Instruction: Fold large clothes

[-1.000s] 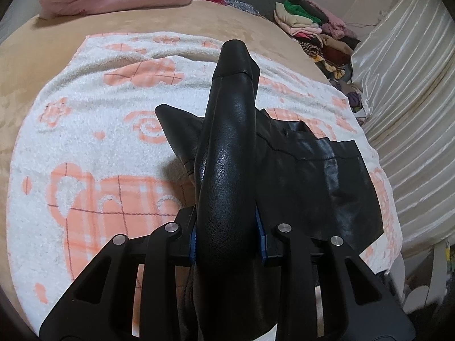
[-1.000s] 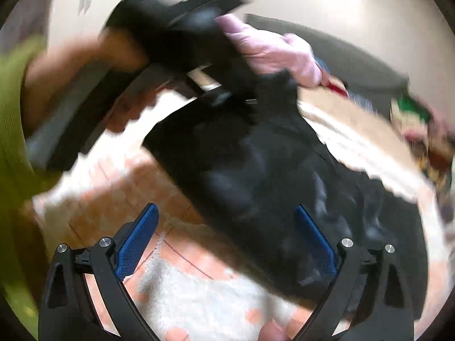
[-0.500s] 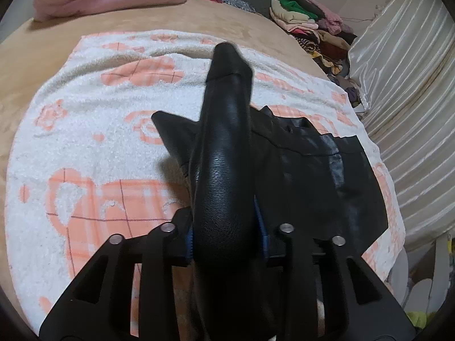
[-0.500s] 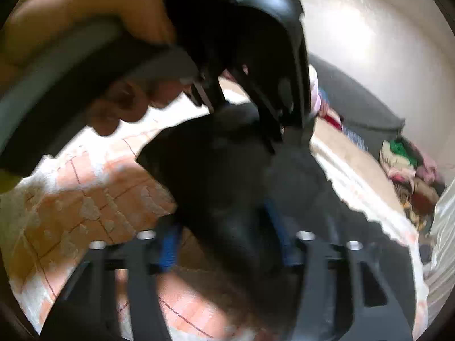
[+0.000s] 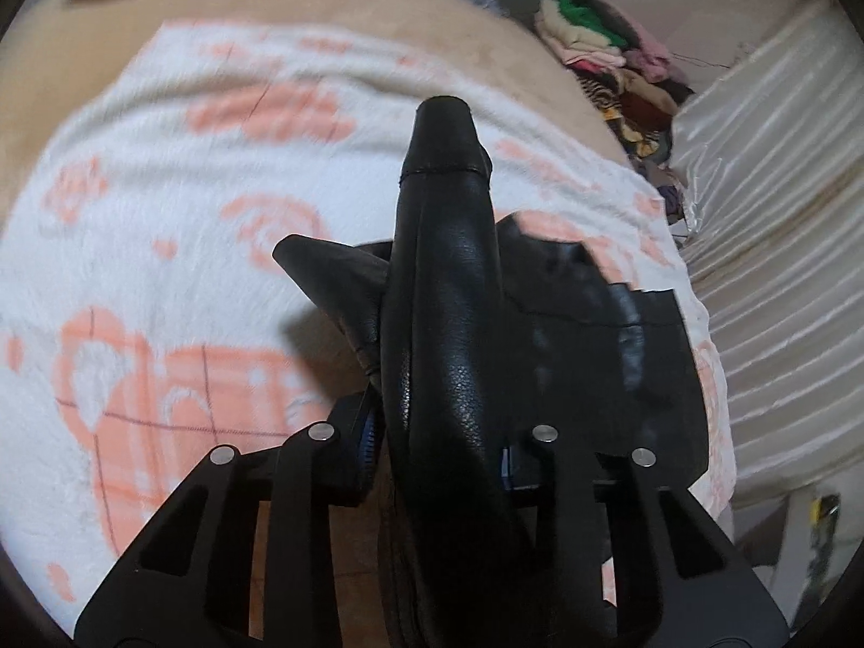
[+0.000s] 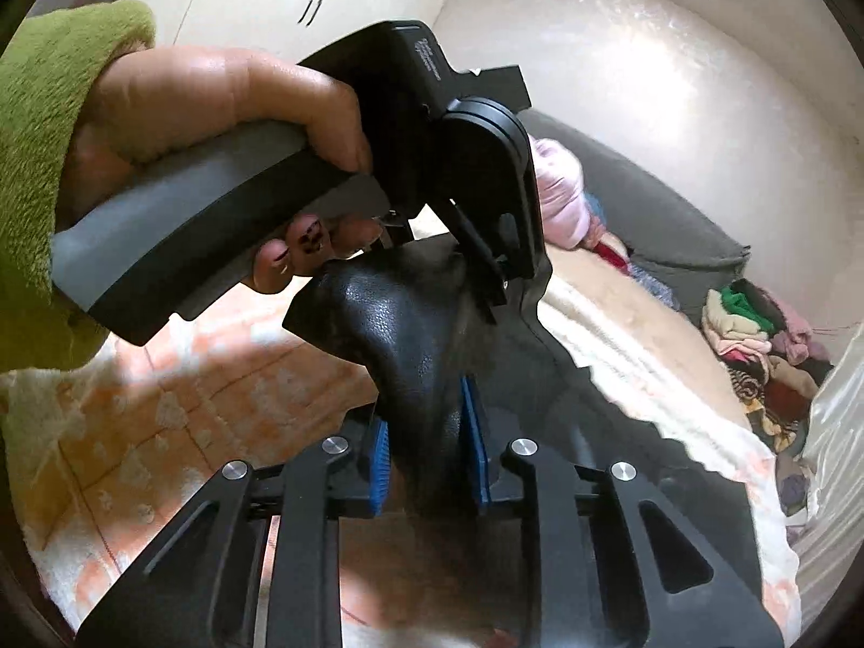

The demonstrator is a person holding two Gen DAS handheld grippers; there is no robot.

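right gripper (image 6: 426,464): jaws just closed, blue pads clenched on a bunched fold of black leather garment (image 6: 416,345)
left gripper (image 5: 437,448): clenched on another fold of the garment
garment: partly lifted, the remainder lies on pink-white towel (image 5: 162,248)
hand (image 6: 216,108): green sleeve, holds left gripper's handle
far: clothes pile (image 5: 610,54)

hidden: blue pads (image 5: 368,434) mostly behind black leather garment (image 5: 448,378) | blurred: clothes pile (image 5: 610,65)

left claw (image 5: 434,453) clamps black leather garment (image 5: 443,335) | garment's rest lies on peach-patterned blanket (image 5: 162,248)
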